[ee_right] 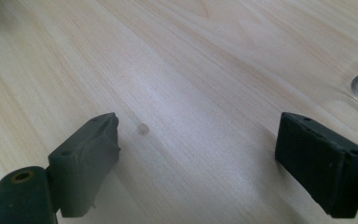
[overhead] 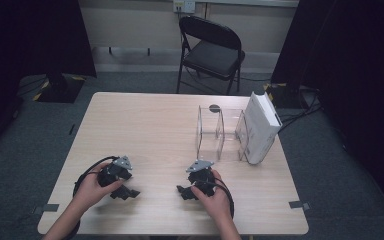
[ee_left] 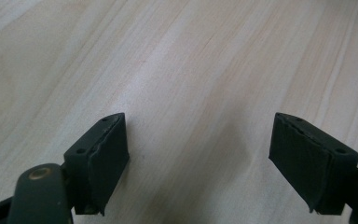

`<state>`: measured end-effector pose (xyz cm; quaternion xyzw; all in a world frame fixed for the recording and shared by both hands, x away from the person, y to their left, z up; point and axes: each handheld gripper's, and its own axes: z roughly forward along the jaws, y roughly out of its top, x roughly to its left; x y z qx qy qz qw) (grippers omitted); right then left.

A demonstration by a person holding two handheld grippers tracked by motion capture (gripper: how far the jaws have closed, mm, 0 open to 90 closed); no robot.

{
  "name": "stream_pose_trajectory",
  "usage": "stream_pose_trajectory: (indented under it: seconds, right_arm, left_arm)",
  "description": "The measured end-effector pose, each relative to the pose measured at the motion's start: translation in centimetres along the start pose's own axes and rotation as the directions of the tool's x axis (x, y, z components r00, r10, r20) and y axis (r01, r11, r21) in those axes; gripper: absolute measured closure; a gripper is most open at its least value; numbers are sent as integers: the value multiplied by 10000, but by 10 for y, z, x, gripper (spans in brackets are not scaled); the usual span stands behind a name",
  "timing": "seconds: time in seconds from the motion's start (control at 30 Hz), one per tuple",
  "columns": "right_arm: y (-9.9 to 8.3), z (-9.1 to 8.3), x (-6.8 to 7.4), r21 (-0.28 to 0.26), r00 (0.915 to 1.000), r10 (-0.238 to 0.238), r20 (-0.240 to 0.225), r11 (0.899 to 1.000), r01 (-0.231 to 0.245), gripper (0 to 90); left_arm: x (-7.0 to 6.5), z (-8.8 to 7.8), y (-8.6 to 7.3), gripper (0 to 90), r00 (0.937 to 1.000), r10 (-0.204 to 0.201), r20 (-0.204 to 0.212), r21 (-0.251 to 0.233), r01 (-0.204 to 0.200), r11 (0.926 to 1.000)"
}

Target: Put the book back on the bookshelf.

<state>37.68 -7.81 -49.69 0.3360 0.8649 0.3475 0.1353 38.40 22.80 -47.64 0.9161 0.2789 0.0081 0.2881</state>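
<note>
Setting: a recording room or lab, set up for filming bench work. Evidence: one pale wooden table (overhead: 145,125) standing alone on grey carpet (overhead: 25,150); black curtains (overhead: 360,60) hung at both sides; a black folding chair (overhead: 212,52) against the far wall; a wall socket (overhead: 184,6) above it; cables (overhead: 300,112) trailing over the floor; tape marks (overhead: 298,204) at the table's near corners; a black stand base with striped tape (overhead: 55,90) at far left.

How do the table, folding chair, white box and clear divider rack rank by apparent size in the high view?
1. table
2. folding chair, farther off, so unsure
3. white box and clear divider rack look alike
</note>
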Motion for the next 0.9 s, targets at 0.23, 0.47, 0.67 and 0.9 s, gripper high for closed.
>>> stream_pose_trajectory:
  seconds: [0.23,0.47,0.67,0.9]
  right_arm:
    - [-4,3,0,-547,10000,11,59,9985,-8,125]
    - [-3,4,0,-563,10000,-39,-6,9984,39,125]
    - [-3,4,0,-575,10000,-57,-24,9983,56,125]
    - [-3,4,0,-585,10000,-69,-13,9983,68,125]
  left_arm:
    - [0,1,0,179,9999,137,-10,31,-137,9999]
    - [0,1,-1,170,9998,198,-6,-68,-198,9998]
    - [0,1,-2,163,9991,415,-2,-28,-415,9991]
    - [0,1,-5,156,9993,373,28,-328,-372,9988]
